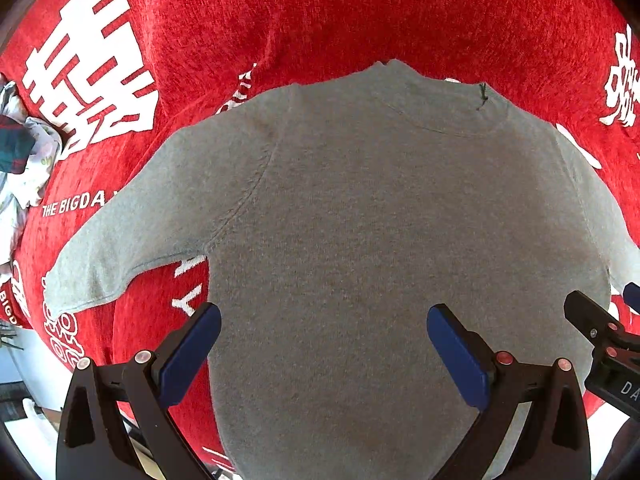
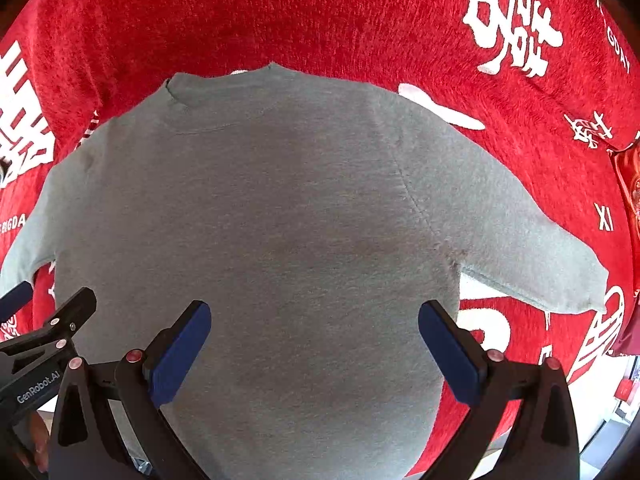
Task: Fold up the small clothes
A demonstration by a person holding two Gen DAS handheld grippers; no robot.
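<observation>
— Nearest the lens: blue pads of the left gripper (image 1: 324, 344), spread wide, clamped on nothing. Same for the right gripper (image 2: 314, 342): apart, empty, hovering over grey cloth.

— And beneath, largest first?

— Red blanket (image 1: 360, 12) with white lettering, spread under everything. On it, straight ahead of both tools, a grey sweater (image 1: 380, 220), lying flat, collar far, hem near, long axis running away from the fingers.

— Sleeves?

— Spread outward. Left sleeve (image 1: 132, 240) ahead and left of the left gripper; right sleeve (image 2: 532, 248) ahead and right of the right gripper. Each nearer its own tool, probably calling for a fold inward across the body.

— Anything smaller?

— Crumpled patterned cloth (image 1: 24, 160) far left, well apart from the sweater.
</observation>
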